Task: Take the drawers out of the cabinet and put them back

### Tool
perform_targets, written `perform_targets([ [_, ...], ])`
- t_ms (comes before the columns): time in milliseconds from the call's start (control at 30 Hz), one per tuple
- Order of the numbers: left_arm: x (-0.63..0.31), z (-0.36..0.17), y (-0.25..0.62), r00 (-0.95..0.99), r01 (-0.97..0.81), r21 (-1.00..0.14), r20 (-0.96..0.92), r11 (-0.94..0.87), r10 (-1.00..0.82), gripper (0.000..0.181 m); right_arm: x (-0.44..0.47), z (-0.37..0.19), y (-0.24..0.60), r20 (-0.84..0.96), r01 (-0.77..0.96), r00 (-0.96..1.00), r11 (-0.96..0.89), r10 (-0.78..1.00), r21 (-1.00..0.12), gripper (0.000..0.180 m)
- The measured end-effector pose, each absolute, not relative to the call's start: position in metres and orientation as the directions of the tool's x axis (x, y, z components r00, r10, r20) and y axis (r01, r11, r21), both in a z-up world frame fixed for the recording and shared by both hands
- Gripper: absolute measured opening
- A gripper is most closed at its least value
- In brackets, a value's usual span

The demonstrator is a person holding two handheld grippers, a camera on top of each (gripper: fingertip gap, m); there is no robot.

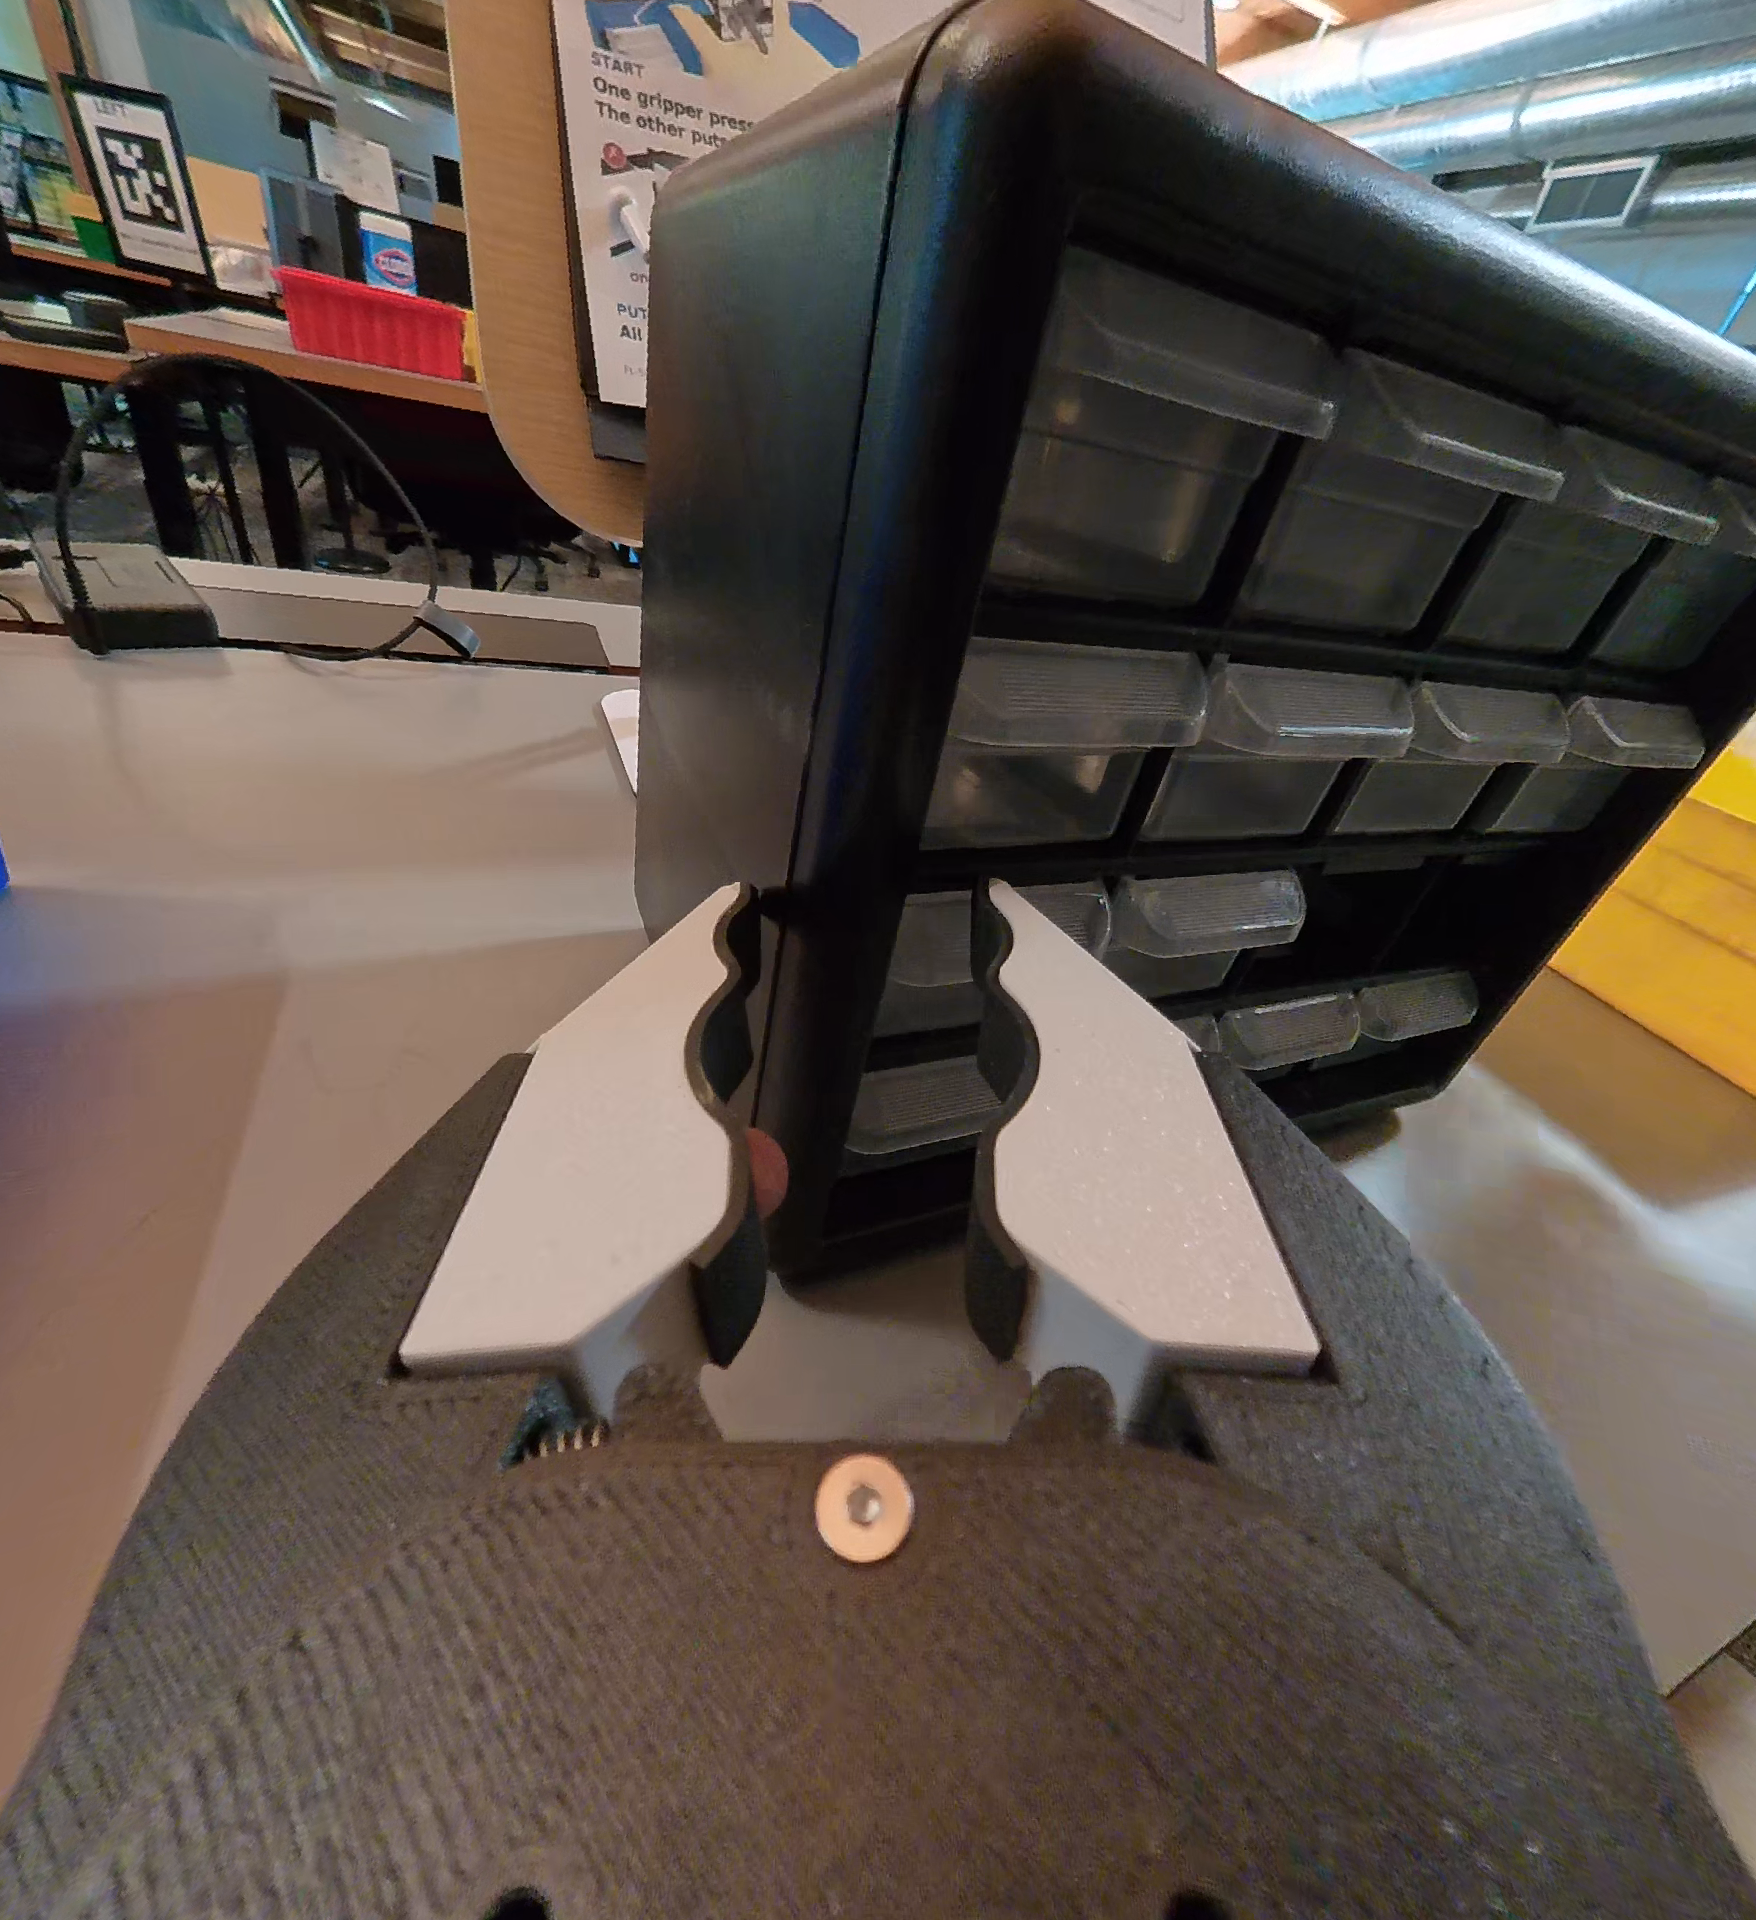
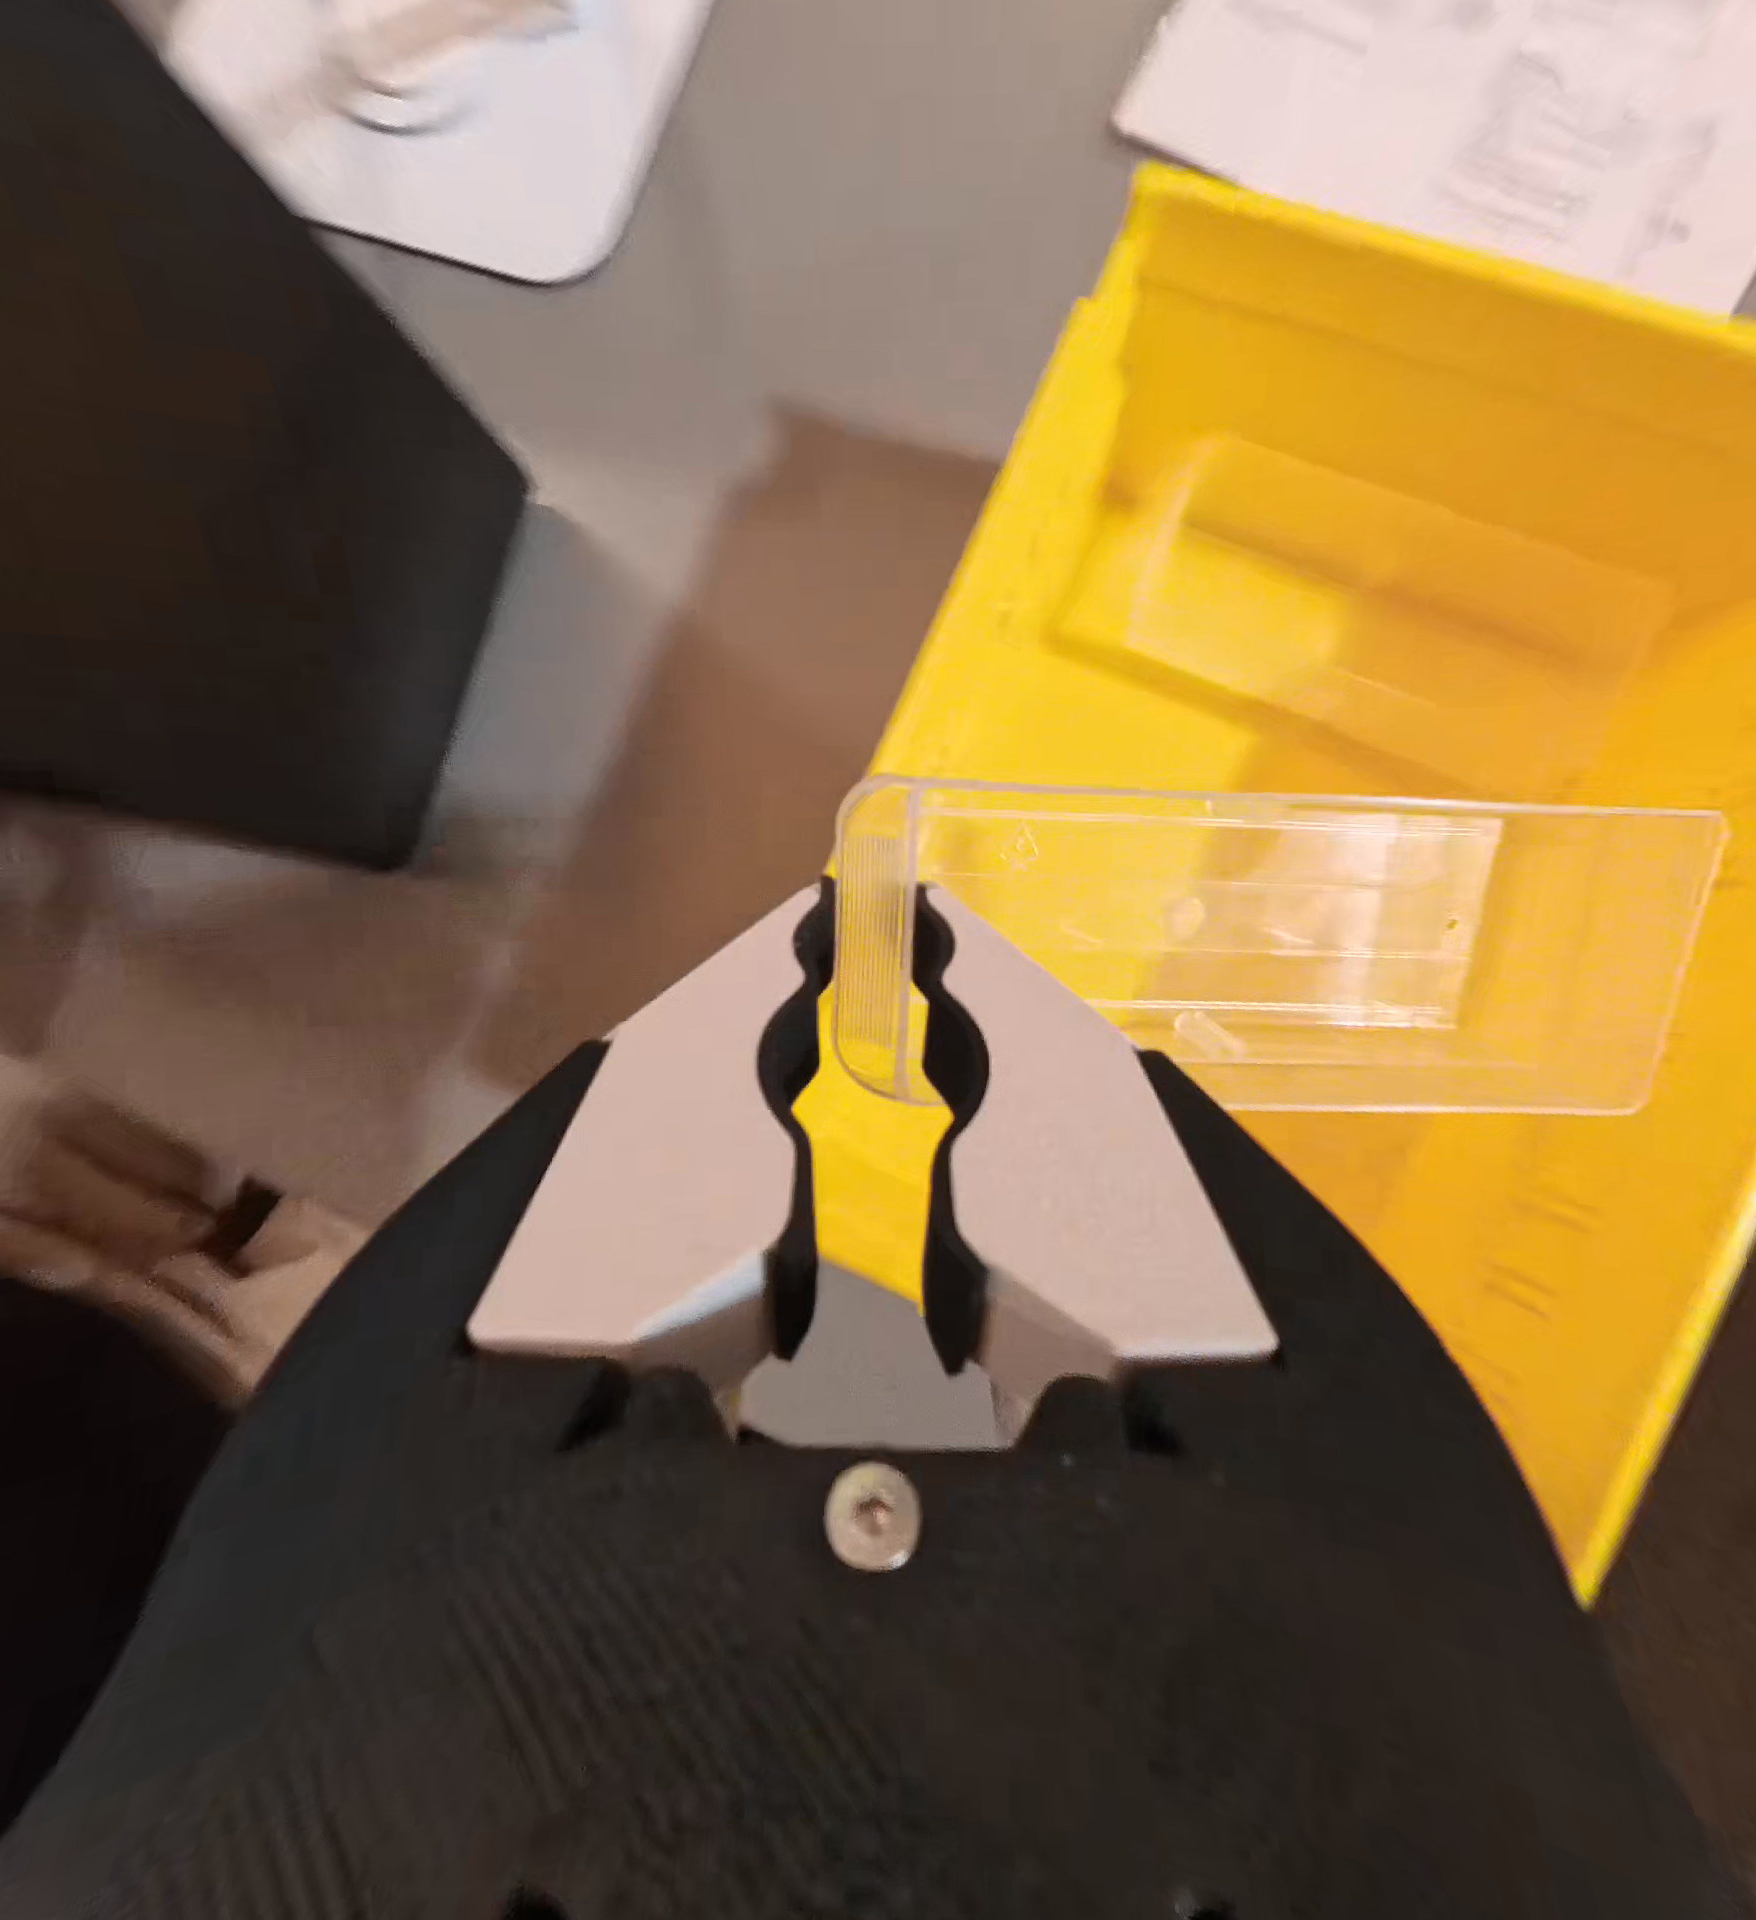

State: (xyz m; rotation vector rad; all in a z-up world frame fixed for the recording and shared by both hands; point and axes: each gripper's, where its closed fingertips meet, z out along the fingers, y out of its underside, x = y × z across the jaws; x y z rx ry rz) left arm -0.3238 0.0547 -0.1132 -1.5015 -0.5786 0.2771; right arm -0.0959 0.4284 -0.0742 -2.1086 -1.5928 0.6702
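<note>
The right gripper (image 2: 876, 940) is nearest, its fingers clenched on the front lip of a clear drawer (image 2: 1300, 951), which it holds out sideways above a yellow bin (image 2: 1425, 447). Another clear drawer seems to lie in the bottom of that bin, though the blur makes it hard to be sure. The black bulk of the cabinet (image 2: 157, 468) stands off to the left on the table (image 2: 645, 675).

Over at the left gripper (image 1: 869, 935), the fingers are spread and straddle the cabinet's (image 1: 822, 436) front corner edge. The left finger lies along the cabinet's side wall and the right one crosses in front of the lower drawers. It looks like a bracing hold, but whether it is actually pressing I cannot tell. The upper two rows are full of clear drawers (image 1: 1144, 447); lower down on the right some slots look dark and empty.

I'd say the removal step is in hand, with this drawer about to go into the bin. The next move calls for lowering it clear of the bin wall, loosening the grip, then returning to the cabinet for another handle while the left steadies the frame.
</note>
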Motion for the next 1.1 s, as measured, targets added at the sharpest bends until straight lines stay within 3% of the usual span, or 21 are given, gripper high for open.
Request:
perform_targets([
  [267,-0.323,-0.115,0.054,0.842,0.155,-0.987,0.16,0.053,0.515,0.036,-0.136,-0.165,0.492,-0.119,0.804,0.466,-0.476,0.876,-0.356,0.013],
  [633,-0.323,-0.115,0.054,0.842,0.173,-0.983,0.181,0.064,0.507,0.037,-0.157,-0.198,0.508,-0.035,0.858,0.443,-0.435,0.896,-0.272,0.014],
  [767,-0.323,-0.115,0.054,0.842,0.173,-0.983,0.181,0.064,0.508,0.037,-0.159,-0.2,0.511,-0.027,0.854,0.447,-0.435,0.894,-0.284,0.017],
  [900,-0.324,-0.115,0.054,0.843,0.176,-0.982,0.185,0.066,0.505,0.037,-0.153,-0.185,0.519,0.051,0.85,0.455,-0.416,0.889,-0.323,0.039],
  [1100,-0.324,-0.115,0.054,0.843,0.178,-0.982,0.187,0.066,0.505,0.037,-0.148,-0.102,0.524,0.031,0.715,0.502,-0.394,0.864,-0.578,0.046],
])
